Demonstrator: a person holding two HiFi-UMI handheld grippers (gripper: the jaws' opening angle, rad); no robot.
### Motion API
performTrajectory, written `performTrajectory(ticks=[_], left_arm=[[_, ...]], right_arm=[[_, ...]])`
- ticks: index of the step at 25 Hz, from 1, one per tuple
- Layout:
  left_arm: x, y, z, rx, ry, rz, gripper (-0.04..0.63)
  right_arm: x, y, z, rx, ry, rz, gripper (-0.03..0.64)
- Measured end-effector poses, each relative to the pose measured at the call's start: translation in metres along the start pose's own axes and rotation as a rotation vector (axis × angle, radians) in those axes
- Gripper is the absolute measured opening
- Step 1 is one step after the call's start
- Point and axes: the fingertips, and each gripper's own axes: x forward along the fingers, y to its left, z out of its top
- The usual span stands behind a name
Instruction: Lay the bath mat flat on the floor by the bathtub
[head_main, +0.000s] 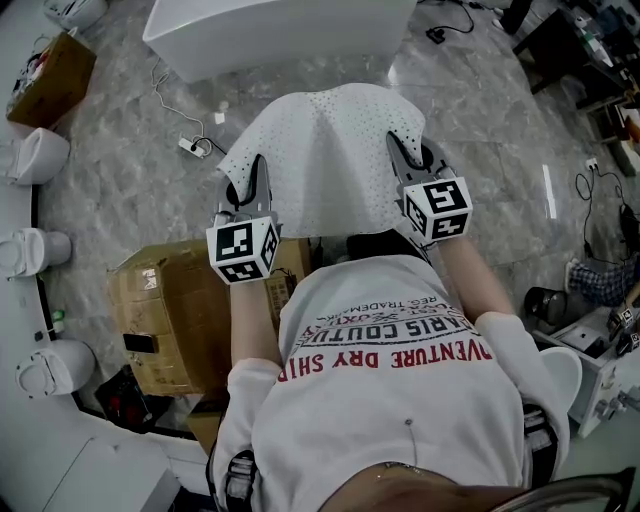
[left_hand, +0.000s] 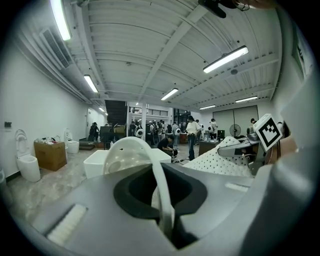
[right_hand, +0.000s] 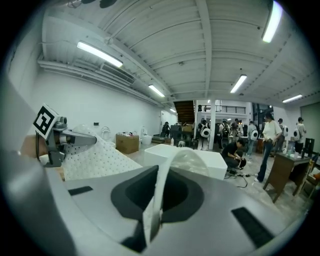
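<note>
The white dotted bath mat hangs in the air in front of me, stretched between both grippers above the grey marble floor. My left gripper is shut on its near left edge, and my right gripper is shut on its near right edge. In the left gripper view a strip of mat runs up out of the closed jaws. The right gripper view shows the same, with the mat edge pinched. The white bathtub stands on the floor beyond the mat.
A taped cardboard box sits at my lower left. White toilets line the left wall. A power strip with cable lies on the floor near the tub. Desks and cables crowd the right. People stand far behind the tub.
</note>
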Motion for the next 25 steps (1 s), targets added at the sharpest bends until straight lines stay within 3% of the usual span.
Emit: performTrajectory(ticks=[11,17,25], left_arm=[[0.108,0.043,-0.001,0.021,0.088,0.101,0.023],[0.202,0.080,0.020,-0.073,0.089,0.174,0.023],[0.306,0.122,0.032,-0.100,0.126,0.242,0.023]], right_arm=[[0.136,-0.060,-0.006,0.032,0.043,0.138,0.018],[0.229,-0.124,0.010,0.051,0.068,0.202,0.018],[0.332,-0.193,0.023,0.043,0.101,0.258,0.018]])
